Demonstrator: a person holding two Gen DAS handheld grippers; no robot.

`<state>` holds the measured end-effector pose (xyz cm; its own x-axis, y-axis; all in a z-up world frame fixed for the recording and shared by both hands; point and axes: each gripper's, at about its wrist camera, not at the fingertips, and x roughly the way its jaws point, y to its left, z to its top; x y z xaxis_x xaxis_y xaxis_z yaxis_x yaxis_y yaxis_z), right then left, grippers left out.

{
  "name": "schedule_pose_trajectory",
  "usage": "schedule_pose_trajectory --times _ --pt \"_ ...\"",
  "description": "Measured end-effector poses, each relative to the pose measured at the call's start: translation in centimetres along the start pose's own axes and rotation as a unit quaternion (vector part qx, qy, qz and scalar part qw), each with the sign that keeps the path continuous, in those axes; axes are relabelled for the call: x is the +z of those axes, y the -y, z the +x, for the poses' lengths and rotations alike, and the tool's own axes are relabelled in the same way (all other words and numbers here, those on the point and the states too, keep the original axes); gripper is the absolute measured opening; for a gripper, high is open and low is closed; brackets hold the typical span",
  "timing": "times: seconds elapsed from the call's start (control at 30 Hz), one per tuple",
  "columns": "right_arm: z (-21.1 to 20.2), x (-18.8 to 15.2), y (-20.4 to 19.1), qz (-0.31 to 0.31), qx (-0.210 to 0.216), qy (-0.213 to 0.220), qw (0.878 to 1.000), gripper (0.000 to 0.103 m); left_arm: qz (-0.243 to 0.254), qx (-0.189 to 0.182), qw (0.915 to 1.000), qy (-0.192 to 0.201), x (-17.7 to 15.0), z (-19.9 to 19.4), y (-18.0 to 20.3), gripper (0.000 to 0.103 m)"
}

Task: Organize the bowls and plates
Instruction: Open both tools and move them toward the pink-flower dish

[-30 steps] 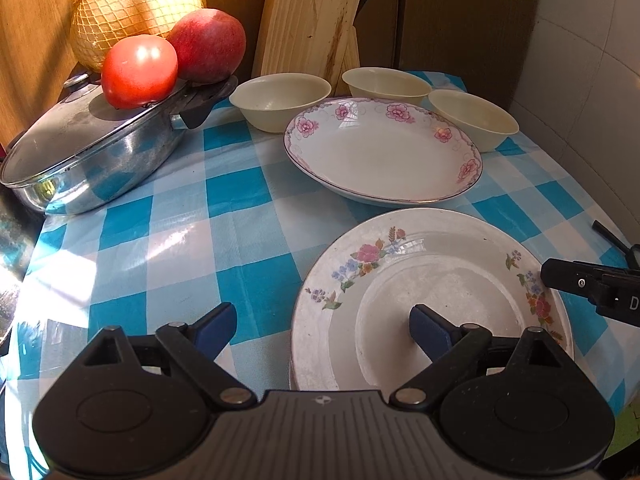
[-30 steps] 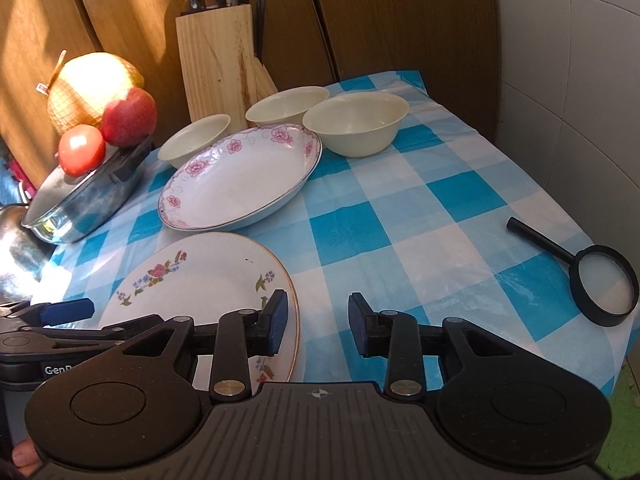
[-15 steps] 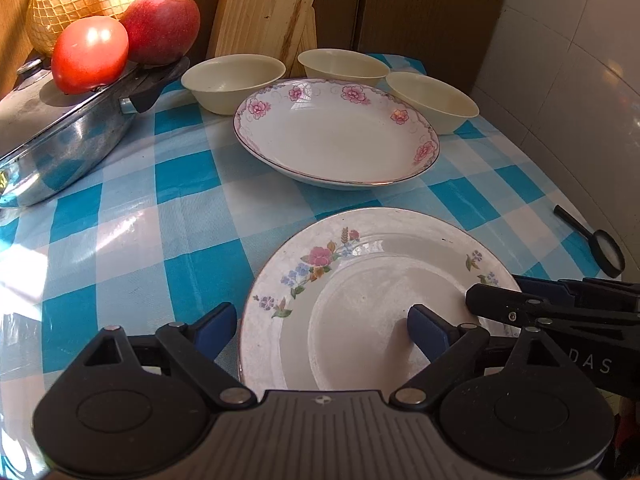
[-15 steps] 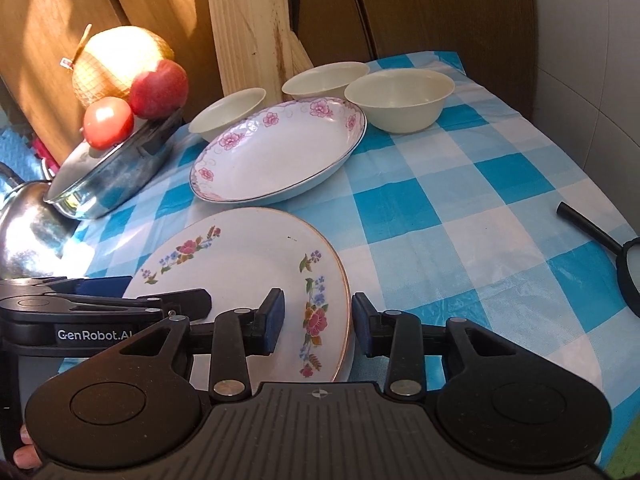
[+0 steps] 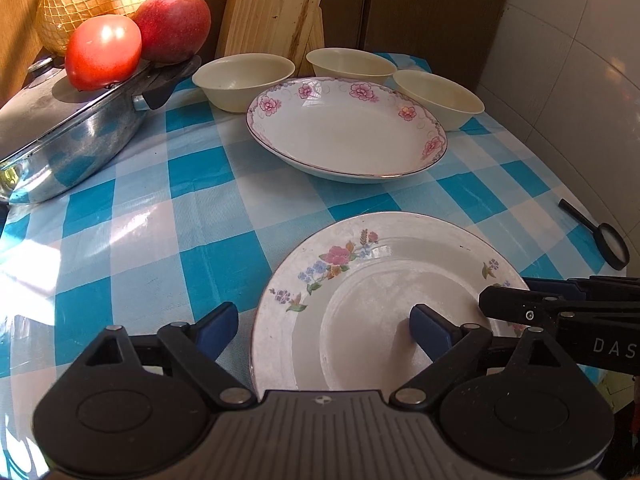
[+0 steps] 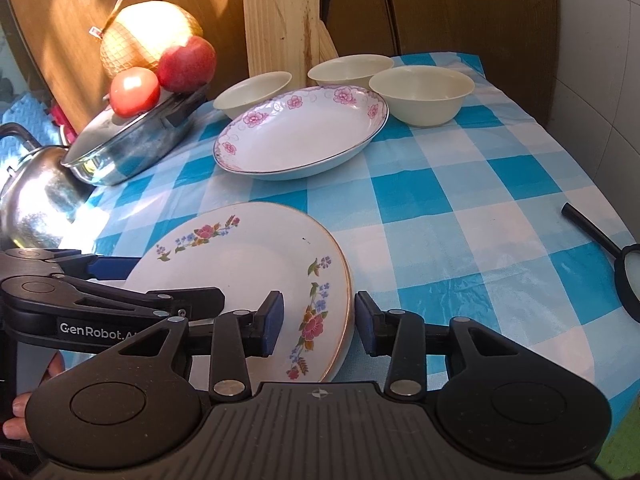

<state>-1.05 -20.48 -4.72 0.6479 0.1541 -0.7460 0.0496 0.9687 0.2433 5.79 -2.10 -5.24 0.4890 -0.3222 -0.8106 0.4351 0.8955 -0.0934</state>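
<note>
Two hand-held grippers bracket a flat plate (image 6: 248, 264) with flower sprays near the front edge of a table under a blue-and-white checked cloth (image 6: 440, 208). The left gripper (image 5: 324, 326) has its jaws spread wide, one blue pad over the cloth just outside the plate's left rim, the other over the plate's well; neither pad presses on it. The right gripper (image 6: 318, 324) straddles the plate's right rim, one pad above the plate's face and one beyond the edge over the cloth; its jaws are opening, with the rim between them and a gap on either side. Further back, near the middle of the table, sits a deep plate (image 6: 300, 136) edged in pink blossoms. Three cream bowls (image 6: 420, 94) stand in a loose row behind it toward the rear edge, one at its left, one behind, one at its right, before a wooden knife block (image 6: 284, 24). At the left edge a lidded steel pan (image 6: 132, 140) carries a tomato (image 6: 134, 92), a red fruit (image 6: 186, 64) and a netted melon (image 6: 148, 36), with a kettle (image 6: 40, 196) beside it. A magnifier (image 6: 624, 268) lies by the right edge. Fingers (image 6: 16, 420) show at the lower left in the right wrist view.
</note>
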Motion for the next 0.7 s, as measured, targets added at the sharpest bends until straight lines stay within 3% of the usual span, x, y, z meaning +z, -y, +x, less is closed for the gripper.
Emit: schedule_pose_trajectory --times 0.23,0.7 --pt "1.0 0.6 1.0 0.052 0.02 -0.009 0.998 0.047 0.019 0.005 0.9998 0.0 0.0 -0.2 0.3 0.086" --pt "1.6 0.3 -1.9 0.009 0.047 -0.025 0.999 0.048 -0.002 0.025 0.9997 -0.001 -1.0 -1.5 -2.3 0.087"
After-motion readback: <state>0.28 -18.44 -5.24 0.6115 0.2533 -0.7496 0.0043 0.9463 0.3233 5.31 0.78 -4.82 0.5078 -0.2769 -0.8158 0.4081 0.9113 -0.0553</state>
